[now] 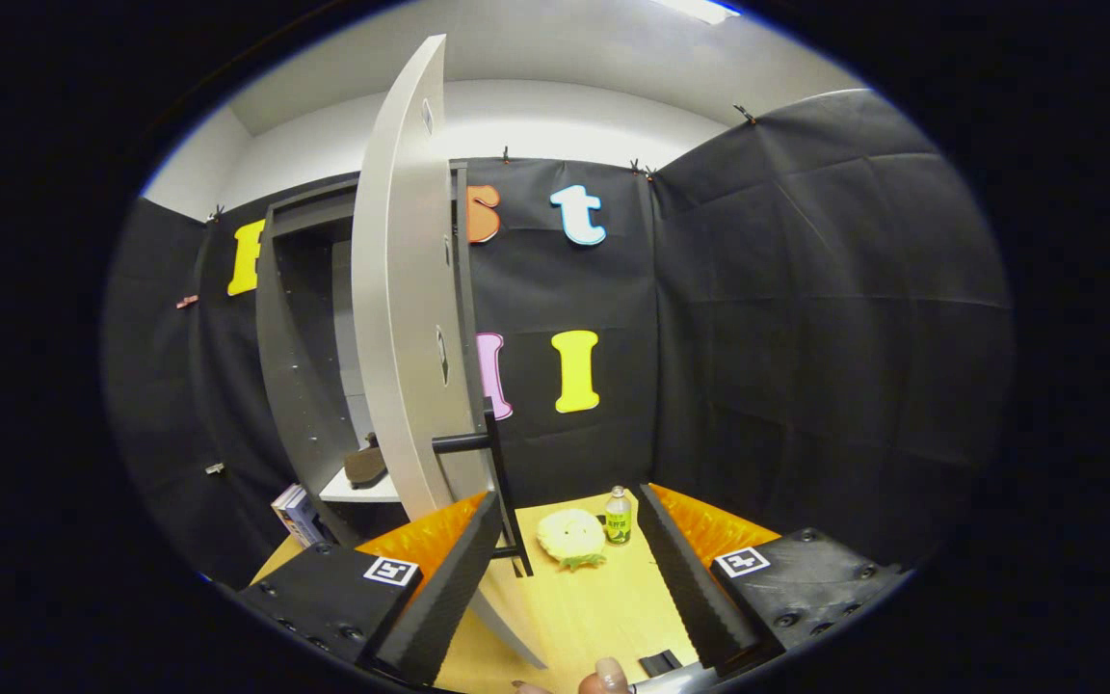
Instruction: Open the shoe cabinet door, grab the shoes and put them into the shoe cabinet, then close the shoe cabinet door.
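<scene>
**Cabinet door stands open, fingers spread and empty**

We see the gripper (569, 578) with its two fingers (444, 588) set wide apart, and nothing held between them. The shoe cabinet (309, 376) stands ahead and to the left, against the black booth wall (806, 318). Its door (401, 318) is swung open toward us, edge-on, so the pale panel rises tall just beyond the left finger. A black handle (492, 463) runs down the door's near edge, and its lower end lies close to the tip of the left finger; we cannot tell whether they touch.

Inside the cabinet, on a white shelf (362, 490), we make out a dark brown shoe (364, 465), partly hidden by the door. Some books (297, 513) lean beside the cabinet's foot.

Between the fingers and a little beyond them, on the wooden table (574, 607), lies a pale yellow round object (569, 536) with a green fringe, and just beside it stands a small bottle (618, 516) with a green label. A person's fingertips (608, 675) show near the gripper's base.
</scene>
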Demonstrator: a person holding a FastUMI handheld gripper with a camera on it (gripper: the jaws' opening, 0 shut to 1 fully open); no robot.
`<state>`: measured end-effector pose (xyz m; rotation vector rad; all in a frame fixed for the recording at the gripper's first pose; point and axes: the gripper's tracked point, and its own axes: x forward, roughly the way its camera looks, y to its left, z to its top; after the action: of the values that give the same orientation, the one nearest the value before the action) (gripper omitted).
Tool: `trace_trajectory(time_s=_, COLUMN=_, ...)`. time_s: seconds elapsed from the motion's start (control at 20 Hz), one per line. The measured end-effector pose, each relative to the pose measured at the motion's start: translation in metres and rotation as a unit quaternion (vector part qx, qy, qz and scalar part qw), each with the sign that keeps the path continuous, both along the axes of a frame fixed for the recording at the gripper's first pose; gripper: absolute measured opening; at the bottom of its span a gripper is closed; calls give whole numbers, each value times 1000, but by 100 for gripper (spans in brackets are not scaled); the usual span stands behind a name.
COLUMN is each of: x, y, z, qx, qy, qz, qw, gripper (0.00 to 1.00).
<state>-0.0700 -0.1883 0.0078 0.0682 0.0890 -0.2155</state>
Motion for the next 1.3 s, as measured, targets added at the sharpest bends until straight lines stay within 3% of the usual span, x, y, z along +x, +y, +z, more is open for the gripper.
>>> trace_trajectory(time_s=0.3, x=13, y=60, z=-6, qx=4, qy=2, qz=44, qw=999, gripper=96)
trace_trajectory(time_s=1.3, x=90, y=290, z=-29, qx=10, qy=-6, qz=131, qw=991, gripper=98)
